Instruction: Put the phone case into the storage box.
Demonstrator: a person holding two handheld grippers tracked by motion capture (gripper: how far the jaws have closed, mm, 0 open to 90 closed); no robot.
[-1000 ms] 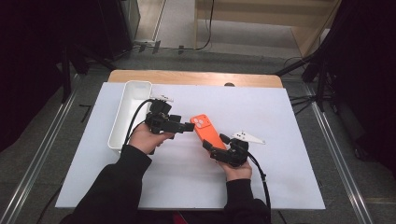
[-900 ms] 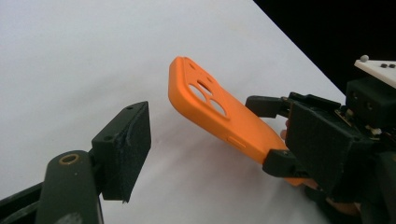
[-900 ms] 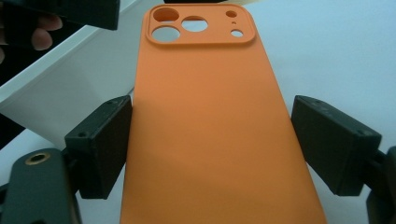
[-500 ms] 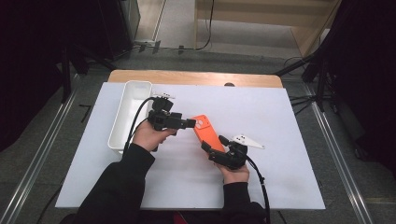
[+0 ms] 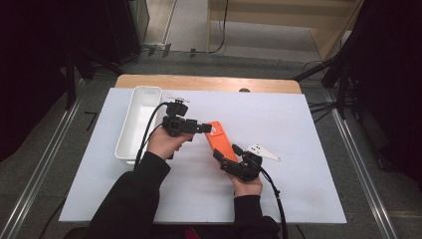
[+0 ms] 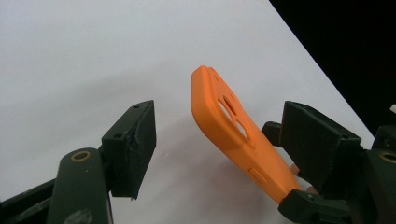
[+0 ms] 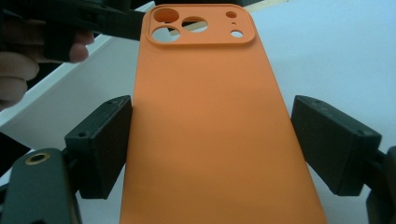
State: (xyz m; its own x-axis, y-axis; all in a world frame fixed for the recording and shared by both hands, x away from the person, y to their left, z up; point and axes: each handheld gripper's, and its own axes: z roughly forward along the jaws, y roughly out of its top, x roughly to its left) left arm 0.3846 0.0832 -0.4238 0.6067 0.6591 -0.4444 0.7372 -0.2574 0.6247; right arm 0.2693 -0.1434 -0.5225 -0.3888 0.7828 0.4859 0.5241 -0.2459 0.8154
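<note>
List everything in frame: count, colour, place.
phone case: 1, orange, mid-table, lower end between the right claw's jaws, camera-cutout end between the left claw's jaws
bin: 1, white, long, left part of the sheet
sheet: 1, white, covers most of the table
table: 1, wood, far edge showing past the sheet
left claw: 1, black, jaws just been closing around the case's top, not touching yet
right claw: 1, black, shut on the case's sides
sleeves: 2, dark, bottom edge
</note>
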